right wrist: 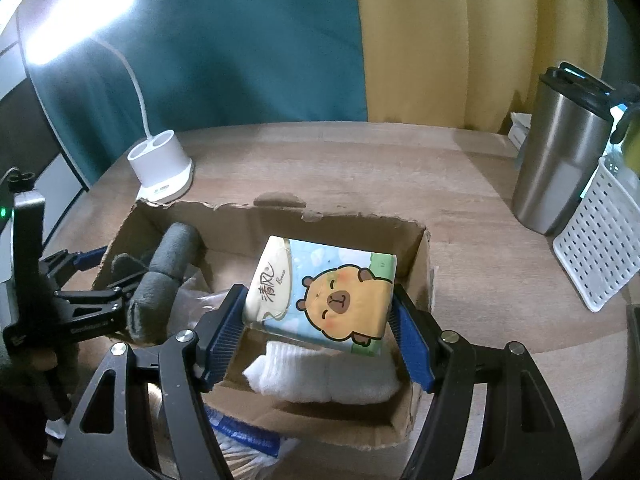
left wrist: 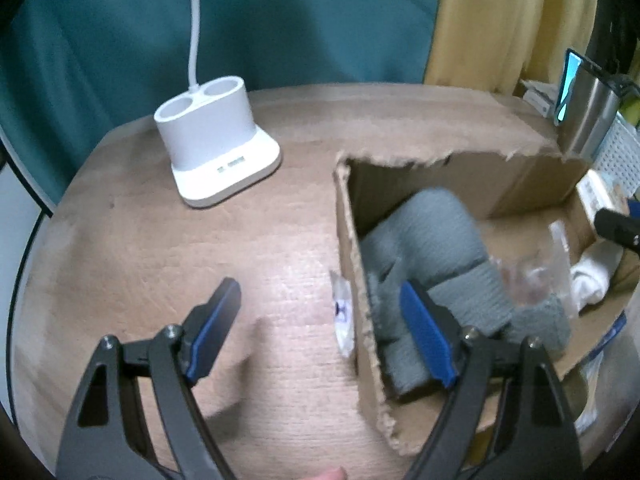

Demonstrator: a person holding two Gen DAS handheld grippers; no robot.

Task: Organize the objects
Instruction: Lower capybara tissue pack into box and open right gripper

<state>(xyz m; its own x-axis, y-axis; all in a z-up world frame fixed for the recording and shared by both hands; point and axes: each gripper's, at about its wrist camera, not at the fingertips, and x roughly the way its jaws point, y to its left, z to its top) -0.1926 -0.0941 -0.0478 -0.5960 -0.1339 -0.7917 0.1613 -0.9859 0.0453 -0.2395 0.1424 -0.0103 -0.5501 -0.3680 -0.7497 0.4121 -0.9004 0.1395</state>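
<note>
Tissue pack [right wrist: 320, 292] apparently clamped in right gripper [right wrist: 318, 338]

Table [right wrist: 360, 168]: wood-grain top, matt with a faint sheen; cardboard box [right wrist: 420, 248]: brown corrugated board, rough torn rims. Inside it: grey cloth roll [left wrist: 436, 240], fuzzy knit; white towel [right wrist: 328, 372], soft terry; tissue pack [right wrist: 320, 292], glossy printed plastic wrap. Tumbler [right wrist: 560, 160]: brushed metal, dark plastic lid; lamp base [left wrist: 216, 148] and perforated basket [right wrist: 600, 248]: smooth white plastic; gripper pads [right wrist: 224, 336]: ribbed blue plastic on matt black arms.
</note>
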